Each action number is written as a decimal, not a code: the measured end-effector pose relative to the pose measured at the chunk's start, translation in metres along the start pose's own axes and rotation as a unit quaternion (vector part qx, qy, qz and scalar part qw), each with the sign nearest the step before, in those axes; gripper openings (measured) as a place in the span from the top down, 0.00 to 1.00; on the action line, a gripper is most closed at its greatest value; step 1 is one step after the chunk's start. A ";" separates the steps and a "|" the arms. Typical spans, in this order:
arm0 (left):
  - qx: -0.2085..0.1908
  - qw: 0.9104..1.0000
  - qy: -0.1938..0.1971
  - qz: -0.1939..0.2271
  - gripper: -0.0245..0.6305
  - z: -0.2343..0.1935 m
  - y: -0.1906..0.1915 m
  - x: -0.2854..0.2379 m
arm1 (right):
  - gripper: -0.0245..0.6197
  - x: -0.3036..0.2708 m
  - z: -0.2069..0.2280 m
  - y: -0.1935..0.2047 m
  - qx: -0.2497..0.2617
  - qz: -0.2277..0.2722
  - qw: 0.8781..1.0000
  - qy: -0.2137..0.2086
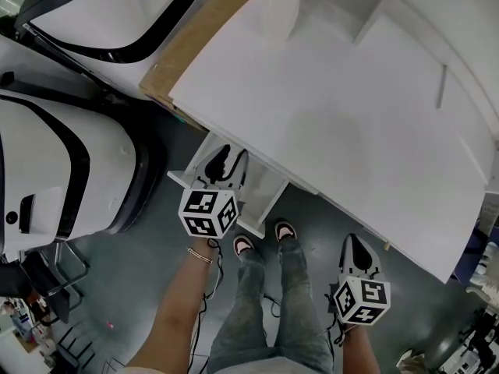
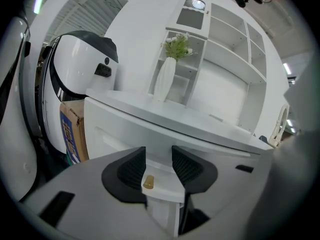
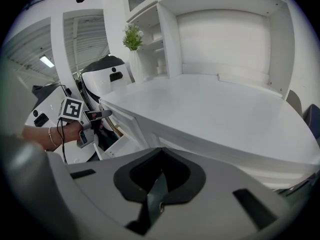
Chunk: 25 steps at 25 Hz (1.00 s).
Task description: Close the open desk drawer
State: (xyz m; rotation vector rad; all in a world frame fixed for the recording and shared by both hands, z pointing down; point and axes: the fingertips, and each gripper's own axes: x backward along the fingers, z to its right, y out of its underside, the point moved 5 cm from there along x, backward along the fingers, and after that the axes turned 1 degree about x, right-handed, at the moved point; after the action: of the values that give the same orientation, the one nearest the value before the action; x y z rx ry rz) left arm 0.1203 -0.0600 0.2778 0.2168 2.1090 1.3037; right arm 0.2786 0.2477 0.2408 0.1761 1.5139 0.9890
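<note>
The open white drawer [image 1: 263, 197] juts out from under the left end of the white desk [image 1: 335, 123]. My left gripper [image 1: 224, 160] reaches over it. In the left gripper view its jaws [image 2: 158, 166] stand fairly wide, and a white drawer panel edge [image 2: 162, 186] with a small tan bumper [image 2: 148, 182] fills the gap flush against both pads. My right gripper [image 1: 353, 249] hangs below the desk's front edge, away from the drawer, shut on nothing [image 3: 159, 181]. From the right gripper view, the left gripper [image 3: 97, 116] sits at the drawer [image 3: 116, 140].
Large white pod-shaped machines [image 1: 70, 178] stand left of the desk, and a cardboard box [image 2: 72, 131] beside it. A white vase with a green plant [image 2: 167, 79] and shelves [image 2: 225, 59] sit at the desk's back. The person's shoes [image 1: 265, 236] are just before the drawer.
</note>
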 end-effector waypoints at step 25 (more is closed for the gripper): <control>0.034 0.997 -0.074 -0.011 0.71 -0.089 0.147 0.126 | 0.95 -0.055 -0.097 0.056 0.099 -0.051 0.990 -0.088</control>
State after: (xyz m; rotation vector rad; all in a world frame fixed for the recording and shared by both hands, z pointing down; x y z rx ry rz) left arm -0.0585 0.0032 0.3755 0.3096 2.0253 1.1669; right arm 0.1823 0.2020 0.3059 0.3167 1.4416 0.7218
